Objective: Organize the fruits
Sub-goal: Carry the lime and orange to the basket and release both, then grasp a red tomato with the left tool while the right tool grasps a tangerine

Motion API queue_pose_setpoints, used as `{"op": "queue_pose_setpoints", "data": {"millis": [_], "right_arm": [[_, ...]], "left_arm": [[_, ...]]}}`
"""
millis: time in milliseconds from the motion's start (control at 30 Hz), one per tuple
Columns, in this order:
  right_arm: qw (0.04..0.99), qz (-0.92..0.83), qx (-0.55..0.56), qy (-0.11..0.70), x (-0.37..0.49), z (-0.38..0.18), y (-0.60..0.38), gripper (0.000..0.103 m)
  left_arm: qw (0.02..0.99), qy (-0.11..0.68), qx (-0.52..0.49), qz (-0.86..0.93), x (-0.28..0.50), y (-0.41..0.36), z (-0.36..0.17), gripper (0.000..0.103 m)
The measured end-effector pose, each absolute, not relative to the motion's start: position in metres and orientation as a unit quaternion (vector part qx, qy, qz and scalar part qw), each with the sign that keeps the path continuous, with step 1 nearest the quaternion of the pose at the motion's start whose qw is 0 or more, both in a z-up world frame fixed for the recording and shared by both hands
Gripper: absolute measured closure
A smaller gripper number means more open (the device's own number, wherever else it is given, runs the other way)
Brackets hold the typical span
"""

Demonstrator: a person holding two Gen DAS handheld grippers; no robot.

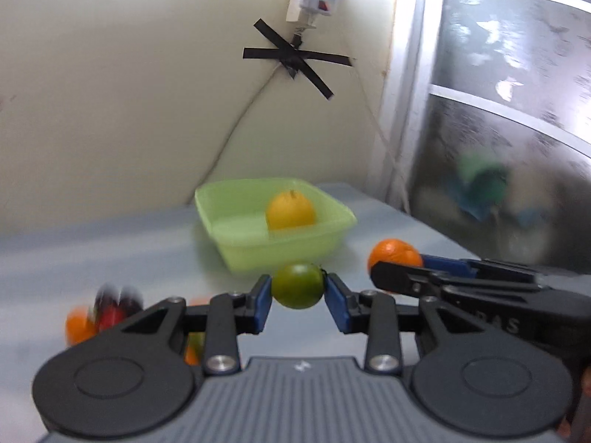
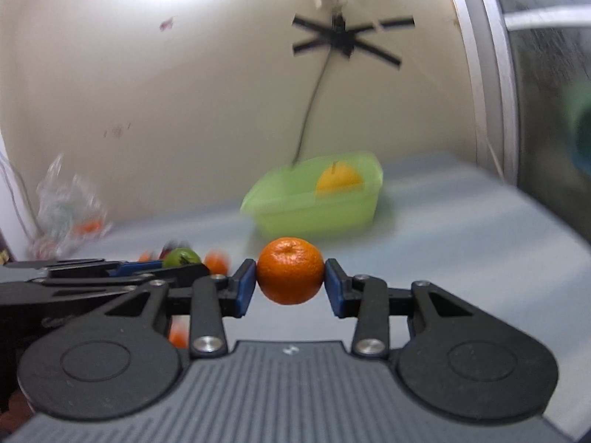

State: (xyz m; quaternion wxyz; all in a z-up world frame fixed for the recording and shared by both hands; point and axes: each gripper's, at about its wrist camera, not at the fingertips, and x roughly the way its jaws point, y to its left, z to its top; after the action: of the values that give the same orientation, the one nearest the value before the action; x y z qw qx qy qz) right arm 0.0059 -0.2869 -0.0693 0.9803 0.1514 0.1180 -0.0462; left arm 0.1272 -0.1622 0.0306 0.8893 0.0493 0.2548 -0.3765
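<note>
The left hand-held gripper (image 1: 297, 291) is clamping a green fruit (image 1: 297, 285) and the right hand-held gripper (image 2: 290, 282) is clamping an orange (image 2: 290, 270), both hanging side by side above the tabletop (image 2: 461, 229). Ahead, a green tub (image 1: 280, 243) is holding a yellow fruit (image 1: 290, 209); blurred loose fruits (image 1: 99, 313) are lying to the left.

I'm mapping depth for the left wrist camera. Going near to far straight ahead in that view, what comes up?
left gripper holding the green fruit → green tub → yellow fruit inside it → wall with black tape cross.
</note>
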Motion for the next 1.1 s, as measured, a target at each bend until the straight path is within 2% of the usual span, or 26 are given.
{"op": "queue_pose_setpoints", "data": {"millis": [200,400,533,667,700,833,967,1100], "right_arm": [[0.982,-0.039,0.141,0.117,0.079,-0.045,-0.326,0.060],[0.981,-0.037,0.135,0.134,0.123,-0.050,-0.336,0.060],[0.981,-0.047,0.122,0.144,0.136,-0.056,-0.340,0.059],[0.978,-0.064,0.118,0.157,0.140,-0.064,-0.343,0.058],[0.978,-0.067,0.116,0.157,0.139,-0.065,-0.342,0.058],[0.979,-0.078,0.118,0.145,0.128,-0.059,-0.338,0.058],[0.985,-0.063,0.113,0.113,0.090,-0.046,-0.319,0.058],[0.986,-0.015,0.130,0.105,0.047,-0.047,-0.285,0.058]], "left_arm": [[0.882,0.314,0.006,-0.352,0.223,-0.202,0.026,0.071],[0.876,0.349,-0.011,-0.334,0.265,-0.217,0.004,0.071],[0.878,0.351,-0.006,-0.327,0.273,-0.222,-0.002,0.066],[0.876,0.349,-0.010,-0.333,0.270,-0.219,0.002,0.051],[0.879,0.344,-0.005,-0.330,0.267,-0.216,0.005,0.051],[0.883,0.310,-0.030,-0.351,0.241,-0.175,0.034,0.051],[0.898,0.257,-0.066,-0.351,0.200,-0.091,0.063,0.051],[0.930,0.239,-0.051,-0.275,0.157,-0.015,0.061,0.051]]}}
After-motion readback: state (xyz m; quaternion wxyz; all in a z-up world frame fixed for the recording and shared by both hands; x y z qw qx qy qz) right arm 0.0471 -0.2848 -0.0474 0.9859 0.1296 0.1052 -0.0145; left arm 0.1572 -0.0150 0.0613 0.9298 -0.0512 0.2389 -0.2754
